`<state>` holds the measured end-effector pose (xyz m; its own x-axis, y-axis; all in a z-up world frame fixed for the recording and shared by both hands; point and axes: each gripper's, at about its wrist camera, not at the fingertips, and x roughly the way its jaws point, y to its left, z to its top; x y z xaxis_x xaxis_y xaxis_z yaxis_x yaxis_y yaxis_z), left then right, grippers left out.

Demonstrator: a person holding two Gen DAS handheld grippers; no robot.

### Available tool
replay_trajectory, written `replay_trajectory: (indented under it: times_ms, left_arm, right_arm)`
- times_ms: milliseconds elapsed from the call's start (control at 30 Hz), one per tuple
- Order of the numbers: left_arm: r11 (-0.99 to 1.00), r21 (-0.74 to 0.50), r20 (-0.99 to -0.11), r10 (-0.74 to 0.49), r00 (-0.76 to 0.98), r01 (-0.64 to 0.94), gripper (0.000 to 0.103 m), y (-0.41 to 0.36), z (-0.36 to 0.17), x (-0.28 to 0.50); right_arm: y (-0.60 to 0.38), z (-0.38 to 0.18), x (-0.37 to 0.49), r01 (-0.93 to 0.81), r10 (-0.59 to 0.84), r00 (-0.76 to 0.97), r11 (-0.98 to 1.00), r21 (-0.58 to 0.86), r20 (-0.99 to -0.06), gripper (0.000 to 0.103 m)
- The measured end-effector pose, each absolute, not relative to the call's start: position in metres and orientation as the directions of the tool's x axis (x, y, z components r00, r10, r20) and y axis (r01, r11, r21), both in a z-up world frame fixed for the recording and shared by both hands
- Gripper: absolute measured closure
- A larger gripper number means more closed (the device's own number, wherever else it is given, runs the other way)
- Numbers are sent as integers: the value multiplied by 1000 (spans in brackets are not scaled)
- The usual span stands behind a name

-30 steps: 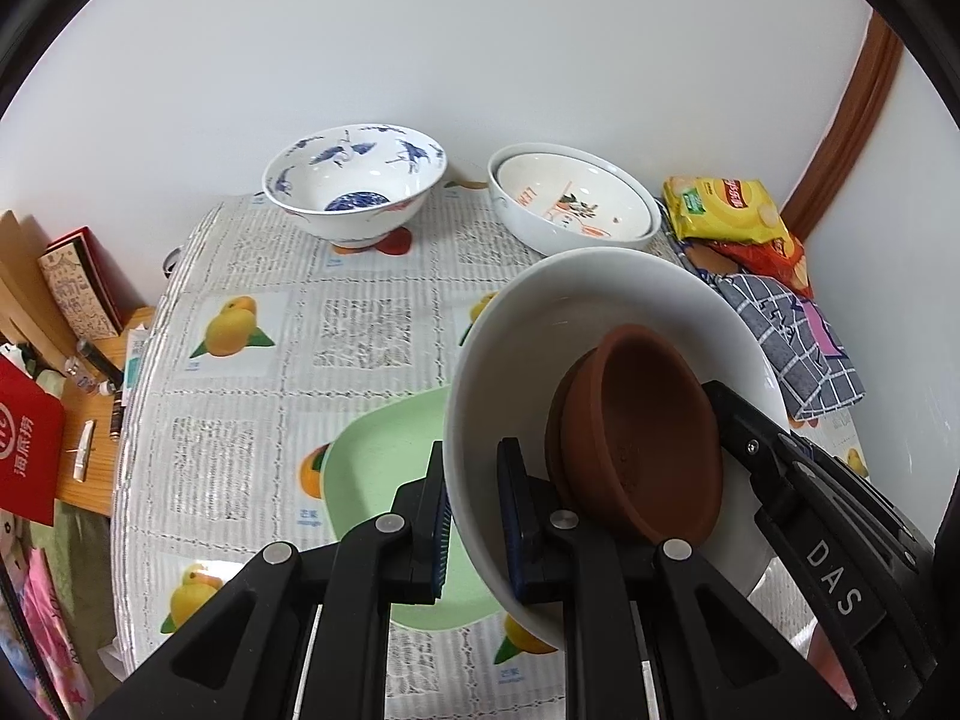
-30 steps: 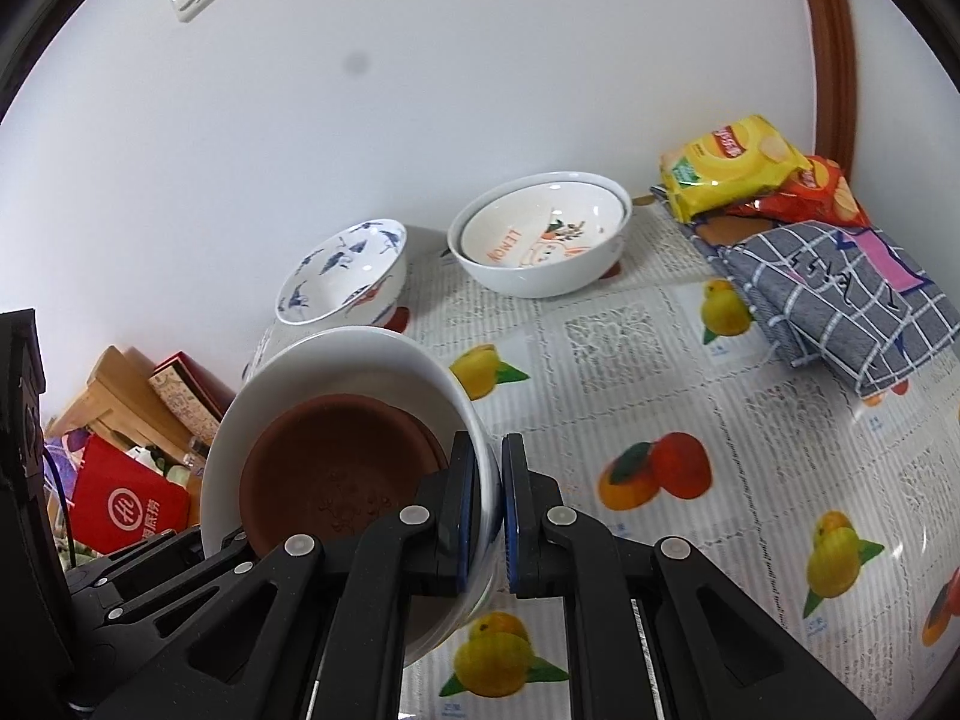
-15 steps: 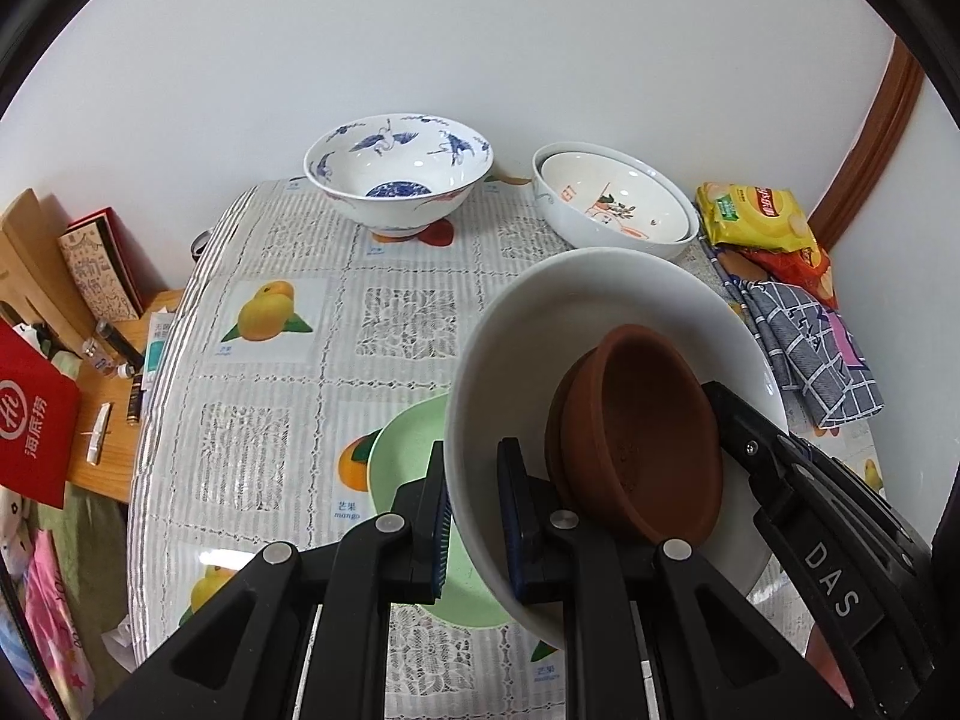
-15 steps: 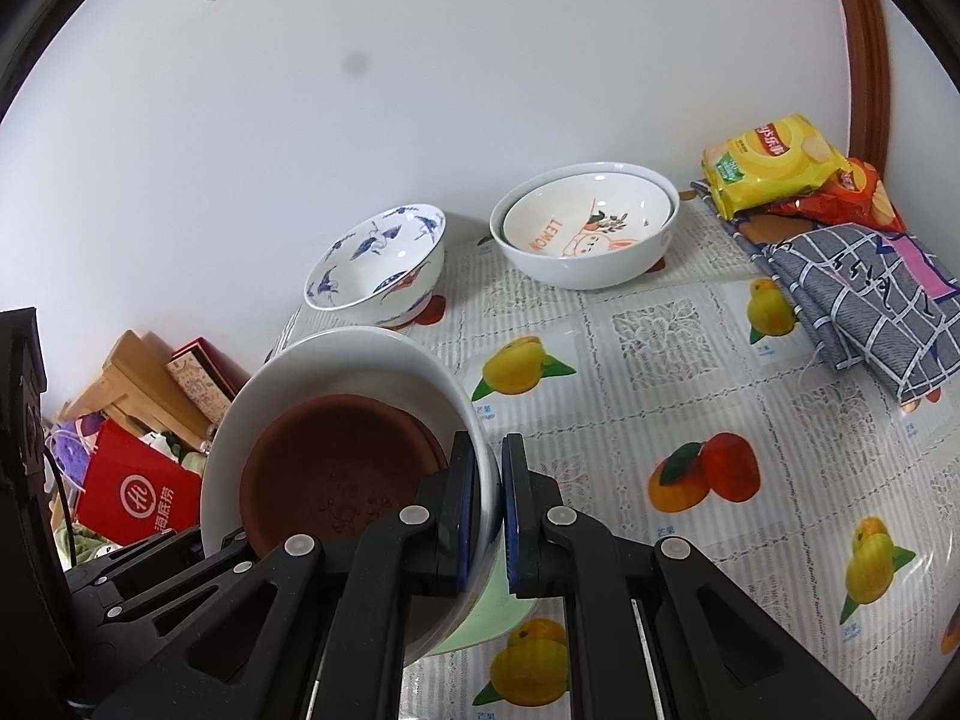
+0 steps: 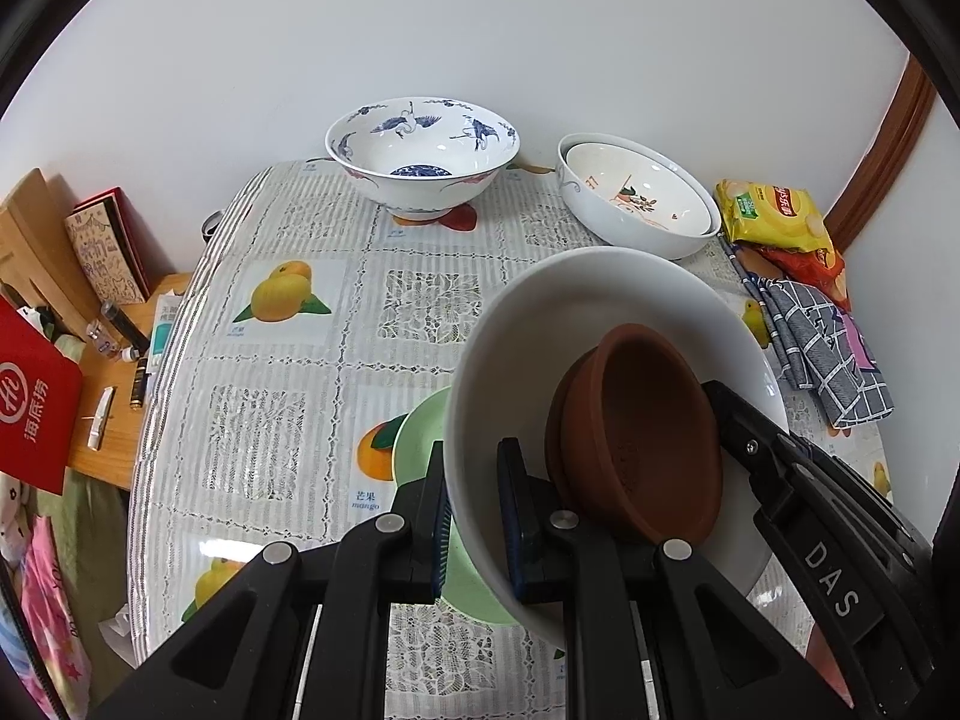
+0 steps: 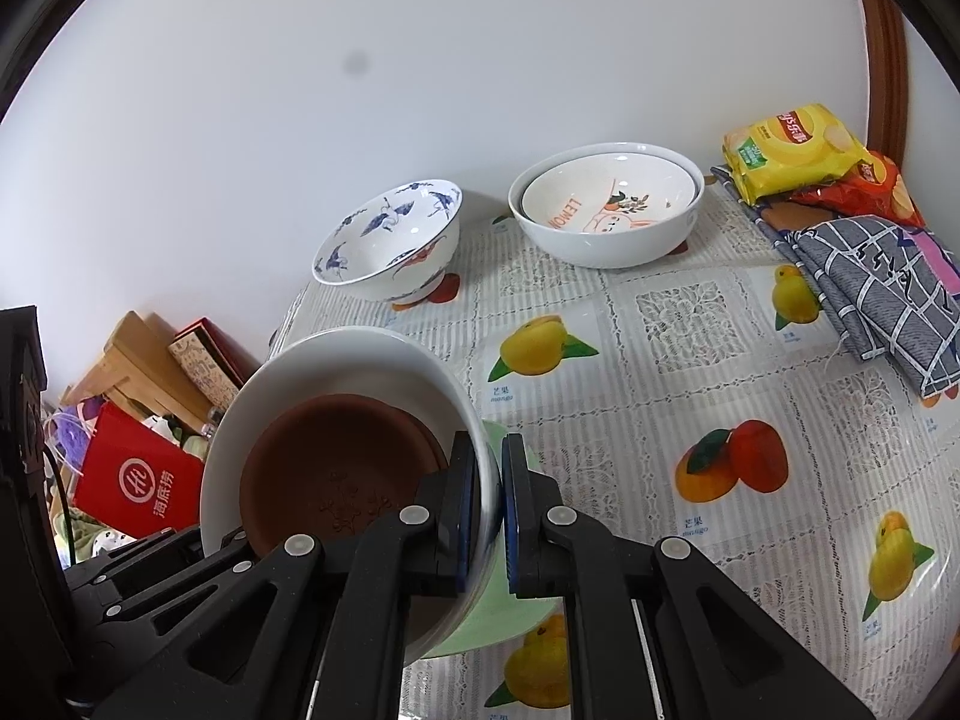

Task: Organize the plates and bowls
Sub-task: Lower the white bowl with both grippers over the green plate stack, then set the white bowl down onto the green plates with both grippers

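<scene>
A plain white bowl (image 5: 576,324) (image 6: 360,354) hangs tilted above the table with a small brown clay dish (image 5: 636,432) (image 6: 336,468) lying inside it. My left gripper (image 5: 477,510) is shut on its left rim and my right gripper (image 6: 487,504) is shut on its right rim. A pale green plate (image 5: 420,438) (image 6: 504,618) lies on the table (image 5: 288,396) just below the bowl, mostly hidden by it. At the back stand a blue-patterned bowl (image 5: 423,156) (image 6: 390,240) and two nested white bowls (image 5: 639,204) (image 6: 606,204) with an orange print.
Yellow and red snack bags (image 5: 774,222) (image 6: 786,150) and a folded grey checked cloth (image 5: 822,354) (image 6: 882,282) lie along the table's right side. Left of the table stands a low wooden shelf (image 5: 114,396) with a red bag (image 5: 36,402) (image 6: 138,480) and books.
Both grippers carried the white bowl with the brown dish forward and slightly down over the green plate. The back bowls now sit more central in both views.
</scene>
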<state>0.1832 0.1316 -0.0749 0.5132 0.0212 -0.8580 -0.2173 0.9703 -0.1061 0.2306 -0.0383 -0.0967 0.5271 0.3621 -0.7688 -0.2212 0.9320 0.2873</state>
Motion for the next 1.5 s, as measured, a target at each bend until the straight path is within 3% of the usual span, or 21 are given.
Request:
replay_trajectory:
  times_ms: [1500]
  left_arm:
    - [963, -99, -871, 39, 490, -252, 88, 135, -106, 182]
  right_arm:
    - [-33, -123, 233, -257, 382, 503, 922, 288, -776, 95]
